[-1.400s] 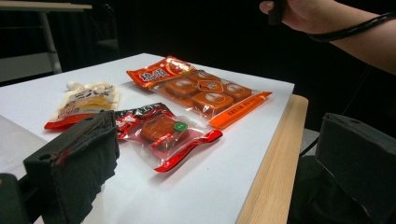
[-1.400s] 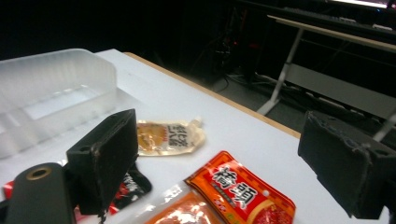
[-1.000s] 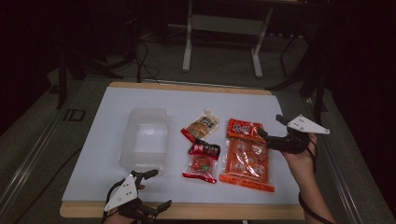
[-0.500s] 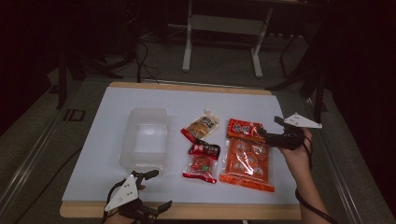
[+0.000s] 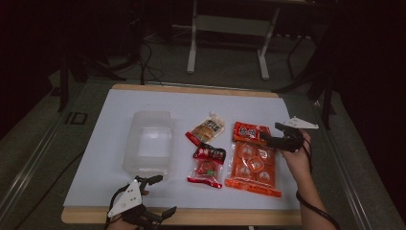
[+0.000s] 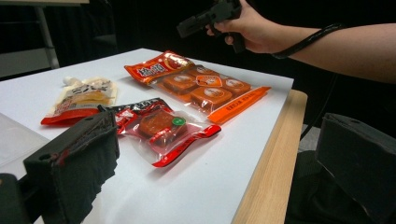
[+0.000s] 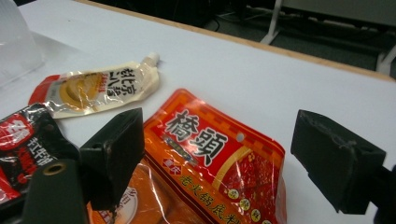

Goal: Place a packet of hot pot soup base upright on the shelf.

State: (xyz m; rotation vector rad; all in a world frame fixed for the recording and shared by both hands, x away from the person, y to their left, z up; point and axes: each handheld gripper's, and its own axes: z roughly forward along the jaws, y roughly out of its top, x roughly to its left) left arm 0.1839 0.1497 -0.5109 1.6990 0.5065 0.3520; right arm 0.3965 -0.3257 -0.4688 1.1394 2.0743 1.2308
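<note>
A large orange snack pack lies at the right of the white table, its red top end facing away from me. My right gripper hovers low over that top end. Its jaws have just been closing a little but stand open, with the pack's top between them and no pad pressing on it. A red-and-black packet and a pale sauce pouch lie left of the orange pack. My left gripper rests open at the table's front edge, with nothing between its jaws.
A clear plastic container stands left of the packets. The table's wooden rim runs along the front. Metal stand legs and cables lie on the dark floor beyond the far edge.
My right gripper has sunk and shifted left onto the orange pack's top end. The left gripper and the packets have kept still.
</note>
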